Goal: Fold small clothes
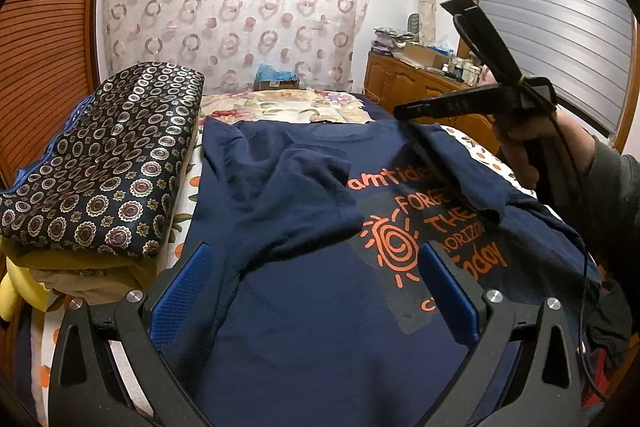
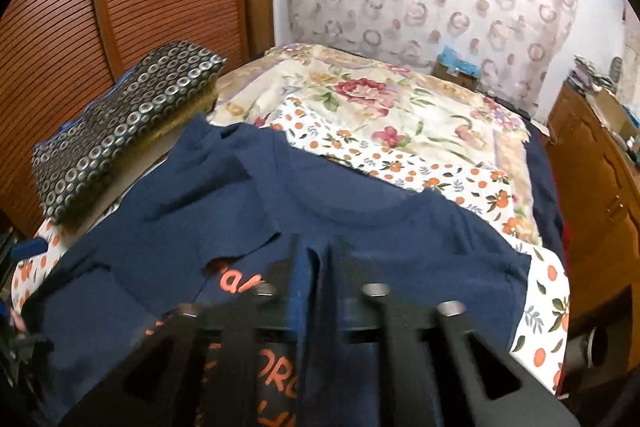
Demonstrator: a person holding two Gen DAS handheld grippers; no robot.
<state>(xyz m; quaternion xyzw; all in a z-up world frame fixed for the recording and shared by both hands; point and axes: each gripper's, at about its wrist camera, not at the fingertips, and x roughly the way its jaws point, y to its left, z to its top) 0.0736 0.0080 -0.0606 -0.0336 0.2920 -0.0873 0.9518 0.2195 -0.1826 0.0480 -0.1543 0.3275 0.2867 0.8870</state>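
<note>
L wrist view: navy T-shirt (image 1: 304,287) lies print-up on bed (image 1: 280,105), collar at far end, hem toward cam, so long axis runs near-to-far. L sleeve already folded in over chest. R sleeve side partly turned inward, covering part of orange print. L tool (image 1: 316,291) wide open, blue pads spread, holding nothing, hovering over lower body of shirt. R tool (image 1: 404,111) seen from the side near R shoulder of shirt; can't tell from here if it grips cloth. Patterned cushion (image 1: 104,163) beside shirt on L.

R wrist view: R tool (image 2: 316,259) fingers close together w/ a strip of navy cloth between them; appears clamped on shirt (image 2: 360,227). Frame blurred.

Progress est.: early-mid. Sleeve folds approx done/underway; lengthwise fold of body not yet done.
</note>
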